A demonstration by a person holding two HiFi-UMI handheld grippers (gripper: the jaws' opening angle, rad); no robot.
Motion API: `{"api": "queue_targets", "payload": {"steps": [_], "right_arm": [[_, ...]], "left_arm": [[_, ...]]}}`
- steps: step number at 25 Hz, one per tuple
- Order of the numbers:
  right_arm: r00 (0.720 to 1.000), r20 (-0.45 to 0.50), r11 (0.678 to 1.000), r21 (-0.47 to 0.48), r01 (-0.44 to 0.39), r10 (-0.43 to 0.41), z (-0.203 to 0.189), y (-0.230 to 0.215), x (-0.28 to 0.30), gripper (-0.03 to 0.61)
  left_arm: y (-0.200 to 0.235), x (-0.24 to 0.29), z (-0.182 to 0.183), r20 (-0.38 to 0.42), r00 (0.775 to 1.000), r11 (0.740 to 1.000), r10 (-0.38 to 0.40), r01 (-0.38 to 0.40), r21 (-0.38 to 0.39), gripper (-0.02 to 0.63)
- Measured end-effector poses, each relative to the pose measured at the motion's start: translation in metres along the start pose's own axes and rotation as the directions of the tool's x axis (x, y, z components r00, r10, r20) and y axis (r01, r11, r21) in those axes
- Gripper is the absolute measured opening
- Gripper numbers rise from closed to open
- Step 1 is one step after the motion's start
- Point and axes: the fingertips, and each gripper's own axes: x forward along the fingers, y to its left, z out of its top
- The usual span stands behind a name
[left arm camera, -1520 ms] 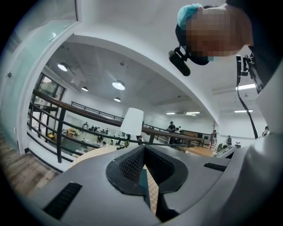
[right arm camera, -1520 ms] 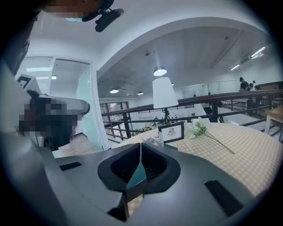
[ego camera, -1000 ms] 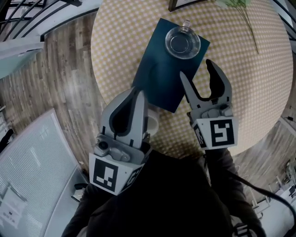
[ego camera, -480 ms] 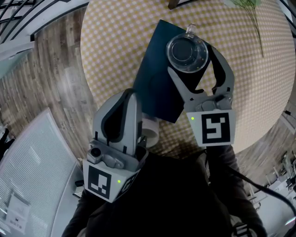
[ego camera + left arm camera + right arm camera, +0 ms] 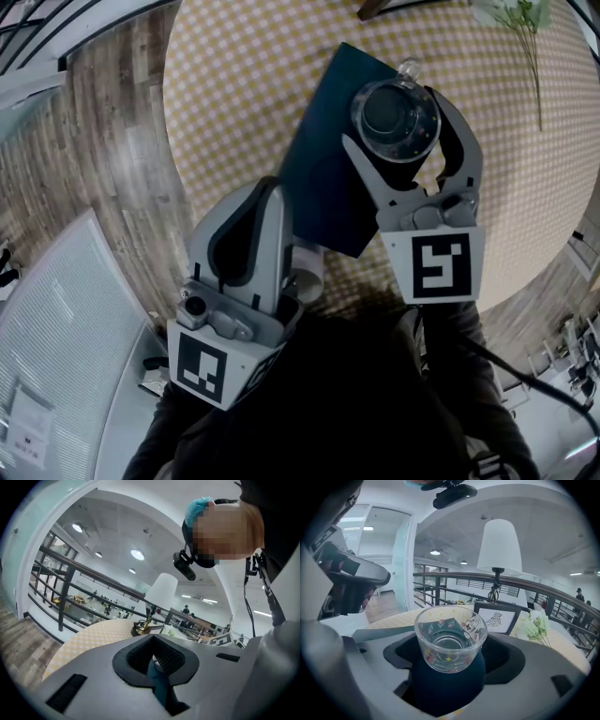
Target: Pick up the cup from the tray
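Cup count is one: a single clear glass cup (image 5: 450, 638) with small painted flowers and a handle on its far side. It stands on the one dark teal tray (image 5: 326, 187), at the tray's far end, in the upper right of the head view. The tray lies on a round tabletop (image 5: 244, 84) covered in a yellow checked cloth.

Two hand-held grippers show. The right hand-held gripper (image 5: 391, 120), right of centre in the head view, has its jaws spread wide, one on each side of the cup. In its own view dark gaps show between the pads and the glass, so it does not pinch the cup. The left hand-held gripper (image 5: 270, 192), in the lower left, has its jaws pressed together with nothing between them, near the tray's near edge.

Beyond the cup, in the right gripper view, stand one lamp (image 5: 500, 545) with a white shade, one framed bird drawing (image 5: 499, 617) and one sprig of pale flowers (image 5: 534, 626).
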Motion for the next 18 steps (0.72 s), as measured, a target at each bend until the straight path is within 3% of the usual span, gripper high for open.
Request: {"api": "queue_targets", "payload": {"steps": [6, 13, 18], "right_arm": [[1.000, 0.024, 1.000, -0.014, -0.006, 0.006, -0.011, -0.004, 0.008, 0.353], [0.996, 0.066, 0.998, 0.045, 0.054, -0.057, -0.010, -0.020, -0.007, 0.353], [0.991, 0.082, 0.993, 0.055, 0.104, -0.108, -0.010, -0.039, -0.030, 0.353]], "left_arm": [[0.001, 0.010, -0.010, -0.006, 1.000, 1.000, 0.001, -0.001, 0.005, 0.006], [-0.010, 0.005, -0.004, 0.018, 1.000, 0.999, 0.000, -0.001, 0.040, 0.007], [-0.034, 0.004, -0.005, 0.004, 0.999, 0.997, -0.043, 0.042, 0.061, 0.006]]}}
